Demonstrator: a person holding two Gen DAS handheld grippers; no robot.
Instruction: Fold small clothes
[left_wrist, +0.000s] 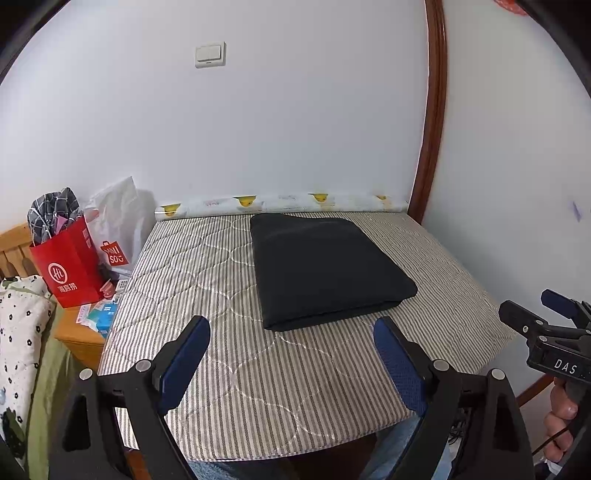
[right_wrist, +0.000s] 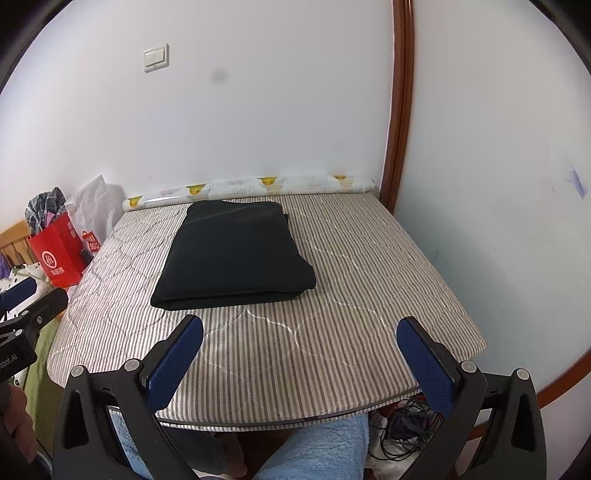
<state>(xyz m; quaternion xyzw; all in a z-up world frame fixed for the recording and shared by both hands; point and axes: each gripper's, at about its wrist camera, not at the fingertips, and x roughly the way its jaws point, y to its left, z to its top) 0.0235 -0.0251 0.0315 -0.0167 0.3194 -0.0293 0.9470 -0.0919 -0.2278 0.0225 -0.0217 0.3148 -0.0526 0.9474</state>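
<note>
Here, left wrist view:
Left gripper (left_wrist: 291, 354): fingers wide apart, nothing between them, held over the near edge of the surface (left_wrist: 229, 398).
Cloth (left_wrist: 325, 269): black, folded into a flat rectangle, lying toward the far edge, well clear of the fingers.
Right gripper (left_wrist: 532, 310): seen at the right side, off the surface; its fingers look parted.
Bag (left_wrist: 68, 266): red, beyond the left edge.

Right wrist view:
Right gripper (right_wrist: 300, 354): fingers spread wide and empty, above the near edge.
Cloth (right_wrist: 236, 254): left of centre, folded edge facing the near side, touching nothing but the surface.
Handling: likely soft, light and limp; layers may slide apart.
Hold: probably best at the two near corners, pinching all layers together.
</note>
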